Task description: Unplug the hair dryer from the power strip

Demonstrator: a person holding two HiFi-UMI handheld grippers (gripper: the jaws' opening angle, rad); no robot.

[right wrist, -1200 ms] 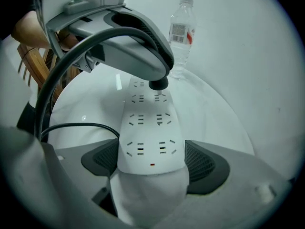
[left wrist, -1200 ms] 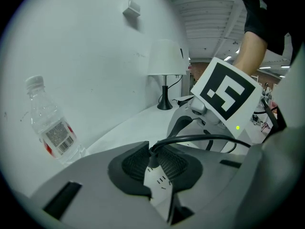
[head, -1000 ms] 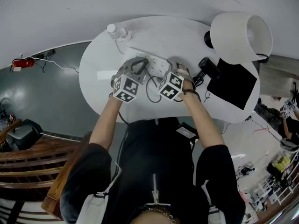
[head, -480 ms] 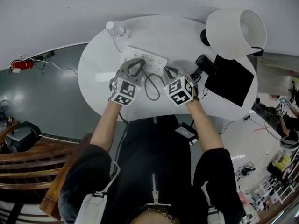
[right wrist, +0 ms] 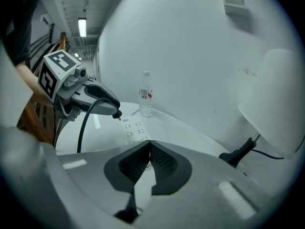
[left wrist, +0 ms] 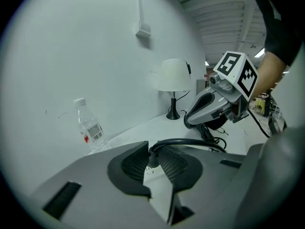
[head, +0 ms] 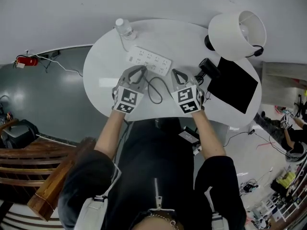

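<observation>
Looking steeply down on a white oval table [head: 108, 83] and working over its middle with two grippers. Finding a bottle [head: 124, 27] standing upright at the upper left of the tabletop, near the far edge. Clamping the plug [left wrist: 152, 158] in the left gripper [head: 137, 74], left of centre in the head view, pressing both pads against its black body. Holding that plug off the strip [head: 149, 60], just below it in the head view and not touching it. Showing, in the right gripper view, the plug's tip poking out of the left claw in the air, up and left of the strip and apart from it. Seeing the strip lying flat and slanted at upper centre, between bottle and grippers. Trailing the cord [left wrist: 188, 141] from the plug rightward, looping loosely on the table between the two grippers. Carrying the right gripper [head: 175, 74] right of centre, about level with the left one, its claw pressed fully together after just closing, gripping nothing. Finding the black dryer [head: 209, 69] lying on the table just right of that gripper, at the corner of a black mat [head: 235, 86]. Ending at the upper right with a white lamp [head: 236, 32] standing beyond the mat.
</observation>
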